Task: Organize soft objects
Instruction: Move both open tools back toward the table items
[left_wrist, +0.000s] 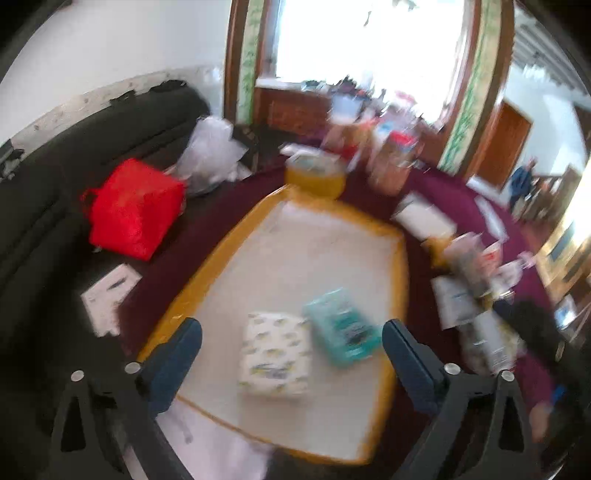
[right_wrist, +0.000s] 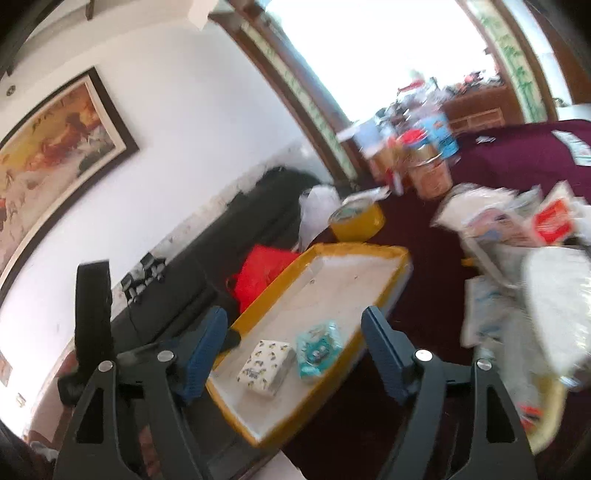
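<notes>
A white tray with a yellow rim (left_wrist: 236, 236) lies on the dark red table. In it lie a white tissue pack with yellow print (left_wrist: 275, 356) and a teal tissue pack (left_wrist: 341, 328), side by side. My left gripper (left_wrist: 291, 350) is open and empty, above and around the two packs, not touching them. In the right wrist view the same tray (right_wrist: 384, 291) holds the white pack (right_wrist: 266, 366) and the teal pack (right_wrist: 318, 347). My right gripper (right_wrist: 295, 343) is open and empty above them. Both views are blurred.
A red bag (left_wrist: 135, 206) and a clear plastic bag (left_wrist: 210, 155) lie on the black sofa at left. A yellow tape roll (left_wrist: 314, 173) stands beyond the tray. Jars and boxes (left_wrist: 388, 147) crowd the back, and papers and packets (right_wrist: 517, 229) lie right.
</notes>
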